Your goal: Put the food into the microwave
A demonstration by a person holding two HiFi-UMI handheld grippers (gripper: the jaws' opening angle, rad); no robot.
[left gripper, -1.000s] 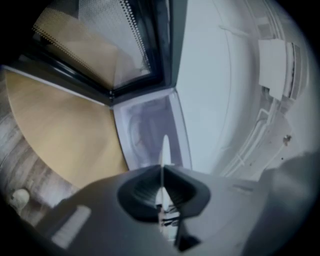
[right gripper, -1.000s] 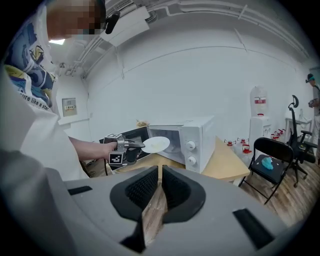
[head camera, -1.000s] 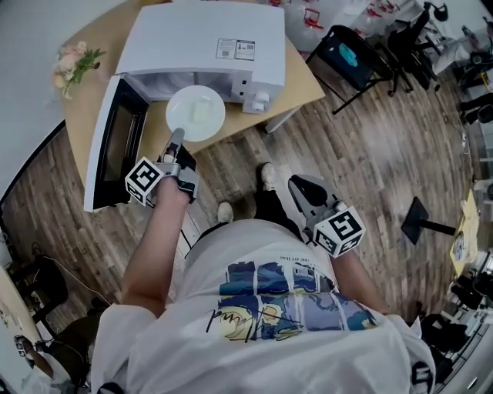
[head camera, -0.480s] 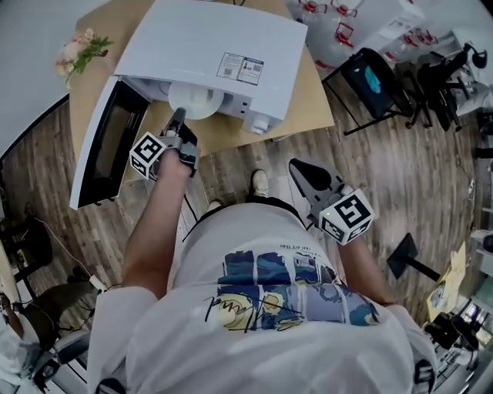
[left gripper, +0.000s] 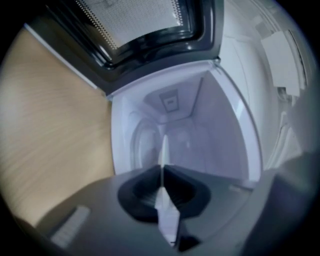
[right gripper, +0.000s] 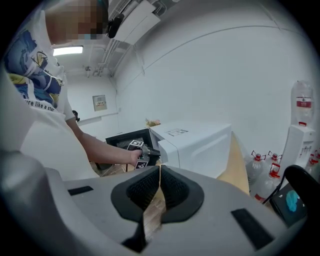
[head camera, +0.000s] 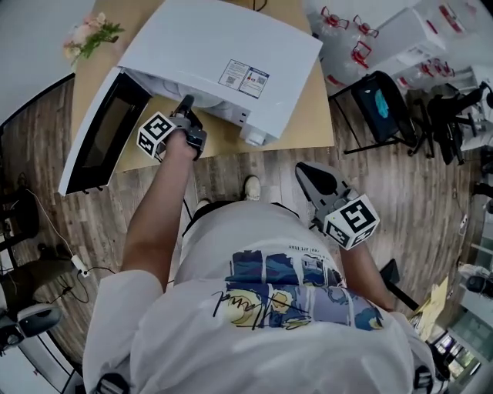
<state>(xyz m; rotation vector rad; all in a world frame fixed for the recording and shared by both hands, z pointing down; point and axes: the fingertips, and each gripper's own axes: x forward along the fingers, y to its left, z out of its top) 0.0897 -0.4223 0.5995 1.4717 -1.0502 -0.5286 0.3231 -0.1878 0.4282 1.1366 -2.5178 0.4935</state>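
Note:
A white microwave (head camera: 223, 46) stands on a wooden table (head camera: 308, 115) with its door (head camera: 100, 131) swung open to the left. My left gripper (head camera: 185, 104) reaches into the opening, shut on the rim of a white plate. In the left gripper view the plate (left gripper: 163, 150) shows edge-on between the jaws (left gripper: 161, 172), inside the white cavity (left gripper: 210, 130). The head view hides the plate under the microwave's top, and I cannot see the food on it. My right gripper (head camera: 308, 173) hangs by the person's hip, shut and empty (right gripper: 159, 172).
A bunch of flowers (head camera: 92, 35) lies at the table's far left corner. Water bottles (head camera: 343, 19) and a black chair (head camera: 381, 104) stand to the right of the table. A cable and plug (head camera: 77, 265) trail over the wooden floor at the left.
My left gripper has carried the plate forward and down into the microwave's opening, so the plate has gone out of sight in the head view. The right gripper has shifted a little beside the body.

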